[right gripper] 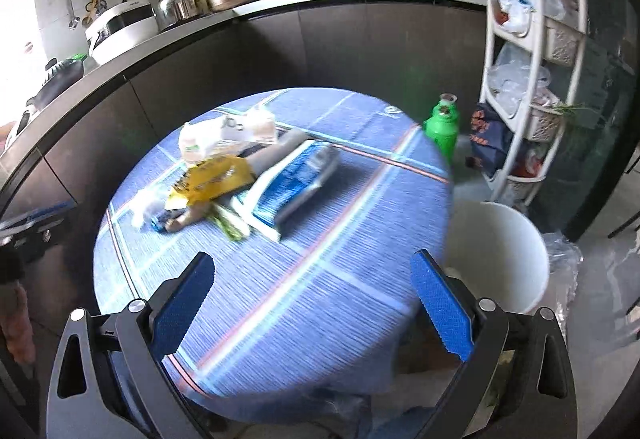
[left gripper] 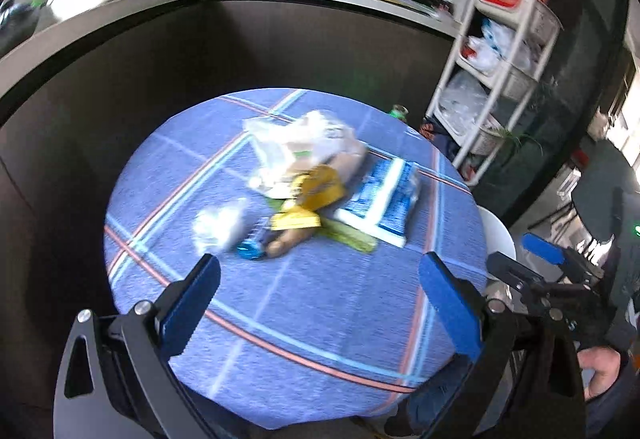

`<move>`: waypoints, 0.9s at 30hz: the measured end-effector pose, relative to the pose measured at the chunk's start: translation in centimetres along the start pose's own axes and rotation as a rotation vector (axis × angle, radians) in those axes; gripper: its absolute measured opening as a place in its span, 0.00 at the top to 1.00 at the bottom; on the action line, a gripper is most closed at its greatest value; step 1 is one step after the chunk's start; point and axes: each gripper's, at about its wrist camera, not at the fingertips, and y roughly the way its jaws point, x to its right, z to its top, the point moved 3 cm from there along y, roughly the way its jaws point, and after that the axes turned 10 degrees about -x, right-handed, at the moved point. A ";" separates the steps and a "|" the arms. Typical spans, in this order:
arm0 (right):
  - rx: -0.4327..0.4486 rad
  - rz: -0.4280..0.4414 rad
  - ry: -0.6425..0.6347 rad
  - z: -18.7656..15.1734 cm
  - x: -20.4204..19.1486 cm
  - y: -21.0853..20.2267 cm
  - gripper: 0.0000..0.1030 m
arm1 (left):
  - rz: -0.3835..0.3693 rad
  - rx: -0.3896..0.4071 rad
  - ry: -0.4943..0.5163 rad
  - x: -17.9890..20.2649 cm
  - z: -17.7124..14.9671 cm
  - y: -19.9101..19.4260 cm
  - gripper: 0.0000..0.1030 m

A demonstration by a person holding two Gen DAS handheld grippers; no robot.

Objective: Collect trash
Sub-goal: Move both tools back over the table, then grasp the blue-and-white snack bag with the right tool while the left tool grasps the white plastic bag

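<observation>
A heap of trash lies on a round table with a blue striped cloth (left gripper: 320, 299) (right gripper: 320, 279): a clear plastic bag (left gripper: 304, 143) (right gripper: 228, 135), a yellow wrapper (left gripper: 316, 191) (right gripper: 216, 179), a blue and white packet (left gripper: 384, 199) (right gripper: 296, 183), a green strip (left gripper: 352, 235) (right gripper: 230, 225), a crumpled white wad (left gripper: 218, 225) and a small blue piece (left gripper: 250, 250) (right gripper: 160, 224). My left gripper (left gripper: 320, 275) hangs open over the near part of the cloth, short of the heap. My right gripper (right gripper: 312, 275) is open too, nothing between its fingers. The view is motion-blurred.
A white bin (right gripper: 500, 255) (left gripper: 496, 235) stands at the table's right edge. A green bottle (right gripper: 442, 125) and a white shelf rack (right gripper: 532, 59) (left gripper: 496, 79) stand on the floor beyond. A dark counter (right gripper: 280, 39) with kitchen appliances curves behind the table. The right gripper's body (left gripper: 560, 279) shows at the left view's right side.
</observation>
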 end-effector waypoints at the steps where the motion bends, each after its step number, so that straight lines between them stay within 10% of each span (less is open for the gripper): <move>1: -0.016 0.010 0.008 0.6 -0.3 0.9 0.09 | -0.006 0.002 -0.007 -0.6 0.1 0.0 0.04; 11: -0.129 0.005 0.086 4.6 -2.5 9.2 0.13 | -0.058 0.000 0.008 -3.7 5.9 2.8 0.04; 18: -0.154 0.010 0.155 6.2 -1.7 12.6 0.14 | -0.105 -0.013 0.242 0.0 9.9 6.2 0.04; 27: -0.141 0.032 0.137 6.5 -0.5 12.7 0.74 | -0.095 -0.046 0.405 3.3 13.5 10.7 0.04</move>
